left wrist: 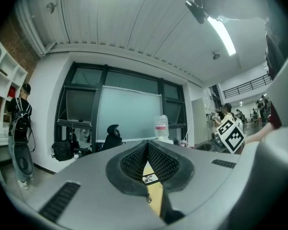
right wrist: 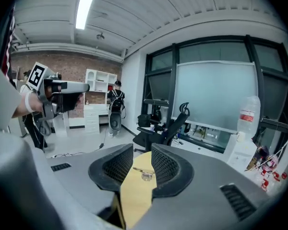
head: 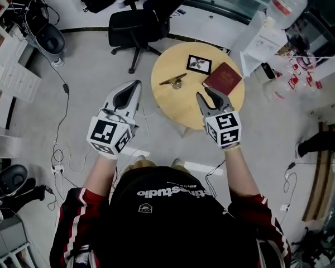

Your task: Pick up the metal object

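The metal object (head: 175, 81) is lying on the left half of the round wooden bench (head: 173, 108), as the head view shows it, well in from the bench's rim. It is showing a slim bar lying across a small rounded body. A picture card (head: 199, 64) is sitting on the far part of the bench and a red booklet (head: 223, 77) is lying on the bench's right half. Both are apart from the metal object.

The right gripper (head: 206, 95) is hovering over the near part of the bench with its jaws spread and nothing between them. In the right gripper view the metal object (right wrist: 144, 173) is showing through the gap, farther along the bench and not yet reached. The left gripper (head: 137, 84) is hanging just off the bench's left rim with its jaws clenched at the tips and holding nothing.

The object is looking stiff and smooth, so it is likely going to be slippery against the pads. It is also looking small enough to be light. The thin bar is probably offering a poor hold and may be prone to twisting, so closing across the rounded body, or across the bar right where it is meeting the body, is seeming the safer grip. A low, level approach along the bench is looking sensible, since the object is sitting so close to the surface.
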The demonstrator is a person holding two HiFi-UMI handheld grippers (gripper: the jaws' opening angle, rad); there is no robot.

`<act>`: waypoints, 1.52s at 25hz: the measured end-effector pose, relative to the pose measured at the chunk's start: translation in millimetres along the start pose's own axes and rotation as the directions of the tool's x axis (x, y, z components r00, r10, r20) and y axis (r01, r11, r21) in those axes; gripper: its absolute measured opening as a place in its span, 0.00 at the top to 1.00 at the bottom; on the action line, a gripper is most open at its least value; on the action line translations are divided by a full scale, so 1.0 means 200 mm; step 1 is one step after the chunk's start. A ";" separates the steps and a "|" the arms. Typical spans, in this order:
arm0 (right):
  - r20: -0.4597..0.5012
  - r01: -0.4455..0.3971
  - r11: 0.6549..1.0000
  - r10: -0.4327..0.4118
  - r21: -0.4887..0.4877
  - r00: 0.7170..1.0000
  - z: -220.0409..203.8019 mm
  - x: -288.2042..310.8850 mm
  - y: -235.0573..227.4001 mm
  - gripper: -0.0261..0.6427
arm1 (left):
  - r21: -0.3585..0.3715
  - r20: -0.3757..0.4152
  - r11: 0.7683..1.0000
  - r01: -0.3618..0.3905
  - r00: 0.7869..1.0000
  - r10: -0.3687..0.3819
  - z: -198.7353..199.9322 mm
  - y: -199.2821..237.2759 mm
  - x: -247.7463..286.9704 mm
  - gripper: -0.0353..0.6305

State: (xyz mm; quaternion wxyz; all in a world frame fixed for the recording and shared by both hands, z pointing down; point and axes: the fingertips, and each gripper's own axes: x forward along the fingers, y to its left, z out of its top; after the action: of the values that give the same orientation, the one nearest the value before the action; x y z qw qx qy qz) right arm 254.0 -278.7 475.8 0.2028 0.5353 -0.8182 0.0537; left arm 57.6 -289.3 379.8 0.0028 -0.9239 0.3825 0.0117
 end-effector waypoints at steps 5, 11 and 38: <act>-0.079 -0.066 0.996 0.062 -0.053 0.995 -0.18 0.18 -0.04 0.77 | 0.004 -0.023 1.000 -0.030 0.999 0.030 -0.07 -0.03 0.06 0.92; -0.153 -0.160 0.985 0.148 -0.069 0.977 -0.39 0.41 -0.02 0.77 | 0.000 -0.048 0.996 -0.085 0.995 0.085 -0.15 0.01 0.03 0.92; -0.382 -0.296 0.903 0.166 -0.312 0.909 -0.97 1.23 -0.08 0.77 | -0.021 -0.170 0.976 -0.218 0.963 0.212 -0.40 0.20 0.02 0.92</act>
State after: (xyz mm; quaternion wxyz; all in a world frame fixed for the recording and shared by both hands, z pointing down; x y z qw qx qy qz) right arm 237.3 -437.3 746.9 0.4307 0.3683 -0.8237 0.0191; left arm 32.4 -321.7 459.1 -0.0487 -0.8746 0.4790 -0.0578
